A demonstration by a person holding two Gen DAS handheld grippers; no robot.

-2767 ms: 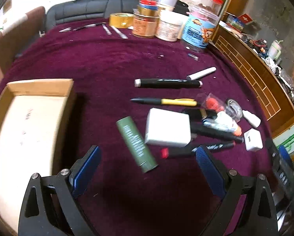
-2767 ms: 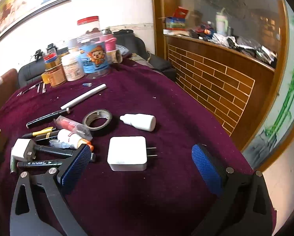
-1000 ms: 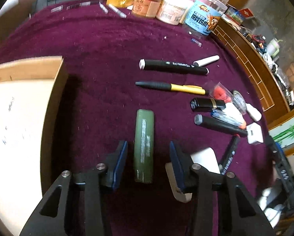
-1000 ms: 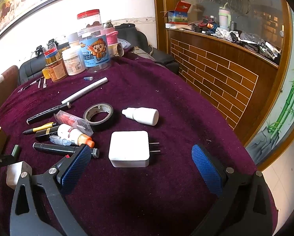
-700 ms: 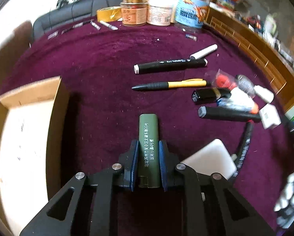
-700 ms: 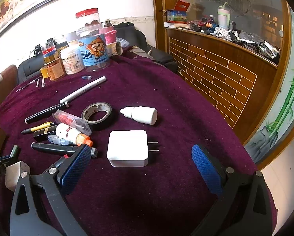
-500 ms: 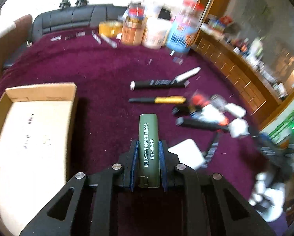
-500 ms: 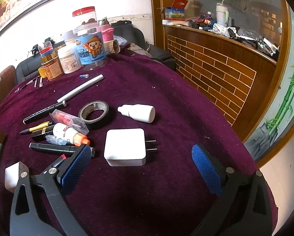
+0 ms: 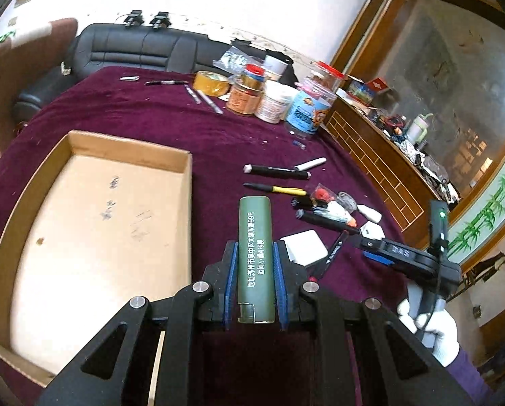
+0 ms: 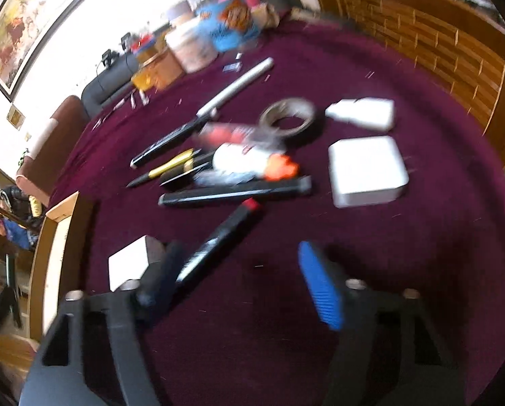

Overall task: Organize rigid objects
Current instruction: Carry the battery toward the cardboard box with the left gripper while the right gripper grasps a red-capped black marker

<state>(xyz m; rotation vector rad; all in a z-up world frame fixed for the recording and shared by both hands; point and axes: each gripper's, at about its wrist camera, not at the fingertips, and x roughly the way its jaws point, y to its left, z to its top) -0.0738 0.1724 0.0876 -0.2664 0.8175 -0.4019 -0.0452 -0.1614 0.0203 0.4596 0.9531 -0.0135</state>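
Green and printed with white characters, the tube (image 9: 255, 253) sits clamped between the blue pads (image 9: 233, 280) of the left gripper (image 9: 255, 282), its length running straight out along the fingers. It is lifted off the purple cloth (image 9: 185, 128), just right of the cardboard tray (image 9: 189, 203), whose near wall lies beside the gripper's left finger.

Past the tube's tip lie a yellow pen (image 9: 275, 188) and a black marker (image 9: 275, 171), with a white stick (image 9: 309, 164) touching the marker's far end. To the right a white charger (image 9: 303, 247) rests flat, a red-capped marker (image 9: 332, 253) beside it. Jars (image 9: 272, 101) and a roll of yellow tape (image 9: 210, 83) crowd the table's far edge.

The right gripper (image 10: 239, 280) hangs low over the cloth with its jaws spread wide and nothing between them; its view is blurred. The red-capped marker (image 10: 218, 237) points toward its left finger, the near end just beside that finger's tip. A white cube (image 10: 130, 264) lies left of that finger. Further out are a long black marker (image 10: 235, 191), an orange-capped tube (image 10: 252, 164), a grey tape ring (image 10: 288, 115), a white bottle (image 10: 362, 113) and the charger (image 10: 367, 171). In the left view, a white-gloved hand (image 9: 431, 328) holds the right gripper's handle.
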